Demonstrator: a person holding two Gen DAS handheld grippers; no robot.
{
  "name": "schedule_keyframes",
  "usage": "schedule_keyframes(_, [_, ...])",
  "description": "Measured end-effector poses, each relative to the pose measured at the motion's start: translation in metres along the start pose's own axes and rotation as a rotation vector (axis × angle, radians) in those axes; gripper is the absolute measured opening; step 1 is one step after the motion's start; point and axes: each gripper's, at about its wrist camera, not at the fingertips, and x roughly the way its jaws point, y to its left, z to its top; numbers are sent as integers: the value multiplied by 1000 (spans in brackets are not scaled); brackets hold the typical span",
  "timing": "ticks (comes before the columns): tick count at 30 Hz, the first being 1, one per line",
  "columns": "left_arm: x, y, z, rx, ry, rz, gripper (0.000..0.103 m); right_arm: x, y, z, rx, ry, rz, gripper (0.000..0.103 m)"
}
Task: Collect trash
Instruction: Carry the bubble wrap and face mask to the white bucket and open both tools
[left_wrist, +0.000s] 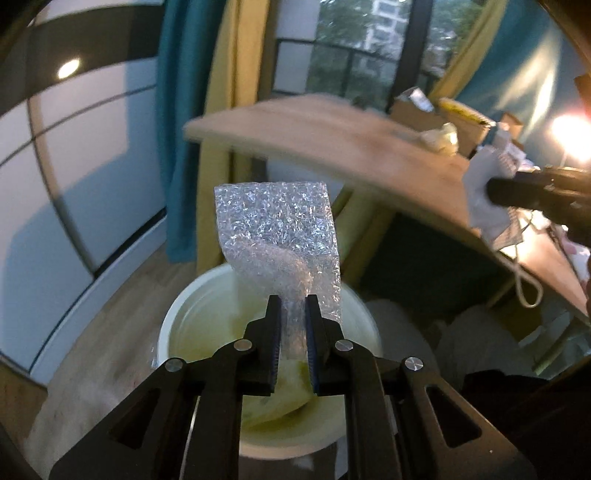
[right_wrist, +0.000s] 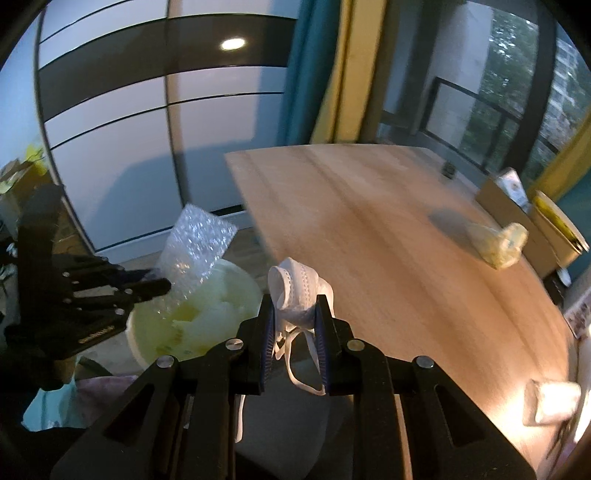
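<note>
- Two grippers are in your hands, each closed on one piece of trash.
- Your left gripper (left_wrist: 293, 299) has its jaws pinched tight on the lower edge of one sheet of bubble wrap (left_wrist: 277, 232): clear, dimpled, roughly rectangular, standing up past the fingertips and curling at the bottom.
- Right under that sheet sits one round white bucket (left_wrist: 184, 317), smooth-walled, with pale yellowish crumpled stuff inside.
- Your right gripper (right_wrist: 293, 301) is clamped on one white face mask (right_wrist: 295, 288), soft fabric with stitched edges, rolled into a bundle; its elastic loops dangle below the blue pads.
- From the right wrist view, the mask hangs just off the near edge of the wooden table (right_wrist: 369, 229), beside the bucket.
- One crumpled yellowish bag (right_wrist: 498, 243) lies on the table, well apart from both grippers.
- Two cardboard boxes (right_wrist: 517, 199) stand at the table's far edge; any printing on them is too blurred to read.
- The side of the left gripper carries small lettering, unreadable.
</note>
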Motion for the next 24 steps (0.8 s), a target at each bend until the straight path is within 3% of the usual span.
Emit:
schedule_keyframes(8, [27,29,-30,-81,114,2,14,30,30,14,-72,39,58,20])
schedule_keyframes(12, [35,36,-41,-106,150,-9,21,45,40,20,-92,61,76,20])
schedule_keyframes(14, [36,40,-44,-124,161,-14,31,51,45,21,-99,75,81,20])
schedule_keyframes(17, [33,48,-50,-149,168,-12,39,60,51,19,-107,104,92,20])
schedule_keyframes(24, [20,59,-47,-186,119,20,40,87,56,19,-94,171,127,24])
